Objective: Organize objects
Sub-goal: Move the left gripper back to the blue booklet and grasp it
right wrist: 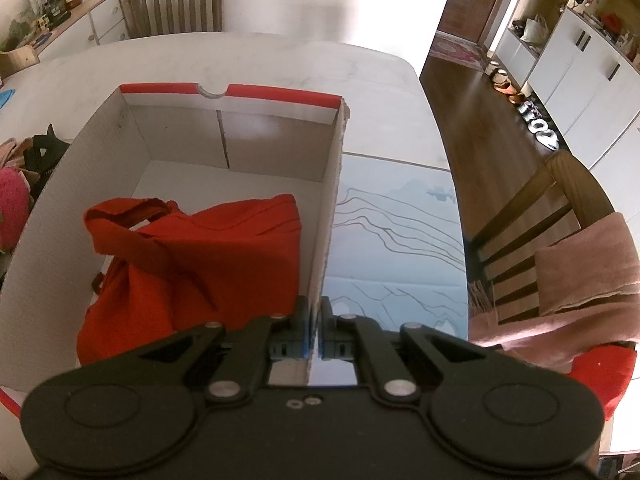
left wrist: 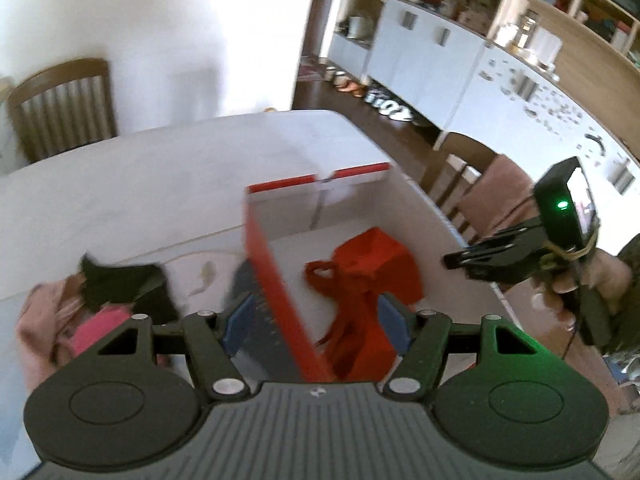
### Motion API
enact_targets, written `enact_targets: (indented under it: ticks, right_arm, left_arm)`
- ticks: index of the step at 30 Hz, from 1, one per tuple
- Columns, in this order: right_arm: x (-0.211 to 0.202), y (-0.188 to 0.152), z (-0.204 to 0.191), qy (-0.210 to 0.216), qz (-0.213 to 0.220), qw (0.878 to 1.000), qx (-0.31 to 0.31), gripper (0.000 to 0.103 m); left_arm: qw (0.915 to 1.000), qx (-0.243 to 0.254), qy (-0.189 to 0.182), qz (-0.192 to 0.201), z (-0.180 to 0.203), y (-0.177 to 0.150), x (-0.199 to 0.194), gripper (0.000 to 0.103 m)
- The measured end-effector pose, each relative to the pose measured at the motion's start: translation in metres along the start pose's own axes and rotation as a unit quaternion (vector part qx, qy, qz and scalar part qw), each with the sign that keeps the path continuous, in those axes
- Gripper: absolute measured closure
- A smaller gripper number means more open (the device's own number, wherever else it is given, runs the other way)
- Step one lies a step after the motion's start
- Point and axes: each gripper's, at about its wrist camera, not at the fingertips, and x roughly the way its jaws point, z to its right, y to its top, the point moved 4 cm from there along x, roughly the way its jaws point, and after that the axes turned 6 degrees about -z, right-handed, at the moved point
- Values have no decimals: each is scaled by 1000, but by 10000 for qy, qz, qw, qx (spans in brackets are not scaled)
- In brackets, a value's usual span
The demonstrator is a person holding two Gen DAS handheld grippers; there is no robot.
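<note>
A white cardboard box with a red rim (right wrist: 168,88) stands open on the table, and a red cloth bag (right wrist: 208,248) with knotted handles lies inside it. My right gripper (right wrist: 316,332) is shut on the box's right wall near its front corner. In the left wrist view, my left gripper (left wrist: 316,320) hangs open above the box's left wall (left wrist: 276,276), with the red bag (left wrist: 372,256) below and beyond it and nothing held. The right gripper (left wrist: 450,260), held by a hand, reaches the box from the right.
A pile of pink and black clothing (left wrist: 100,300) lies on the table (left wrist: 160,168) left of the box. A pale blue mat with line drawings (right wrist: 400,240) lies right of it. A chair draped with a pink towel (right wrist: 580,264) stands at the table's right; another chair (right wrist: 172,0) stands at the far side.
</note>
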Motion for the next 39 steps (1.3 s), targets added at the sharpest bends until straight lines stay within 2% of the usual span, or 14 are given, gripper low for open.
enact_targets:
  ticks: [5, 7, 8, 11, 13, 15, 21, 25, 30, 39]
  right_arm:
    - [0, 0, 0, 5, -19, 10000, -16, 100]
    - [0, 1, 0, 2, -24, 10000, -21, 100]
    - [0, 1, -1, 1, -28, 10000, -21, 100]
    - [0, 1, -1, -5, -39, 10000, -34, 100]
    - [1, 1, -1, -9, -42, 10000, -37, 100]
    - [1, 1, -1, -11, -41, 10000, -37, 100]
    - [1, 0, -2, -44, -64, 10000, -61, 99]
    - [1, 1, -3, -75, -80, 9999, -75, 99]
    - [0, 1, -4, -131, -101, 9998, -94, 99]
    - [0, 1, -6, -182, -113, 9997, -75, 98]
  left_arm:
    - [9986, -444, 273, -45, -37, -21, -6, 28]
    - [9972, -654, 363, -21, -53, -30, -8, 19]
    - [9963, -744, 427, -13, -60, -34, -8, 18]
    - [9937, -822, 763, -15, -82, -47, -10, 16]
    - [9917, -820, 992, -29, -96, -56, -10, 6]
    - [9895, -846, 1166, -86, -112, -67, -9, 3]
    - [9828, -1018, 1505, -327, -156, -97, 5, 3]
    - [9792, -886, 1765, -462, -175, -110, 13, 3]
    - [9787, -938, 1731, -590, -196, -116, 24, 3]
    - [9736, -843, 1949, -839, -210, -123, 48, 3]
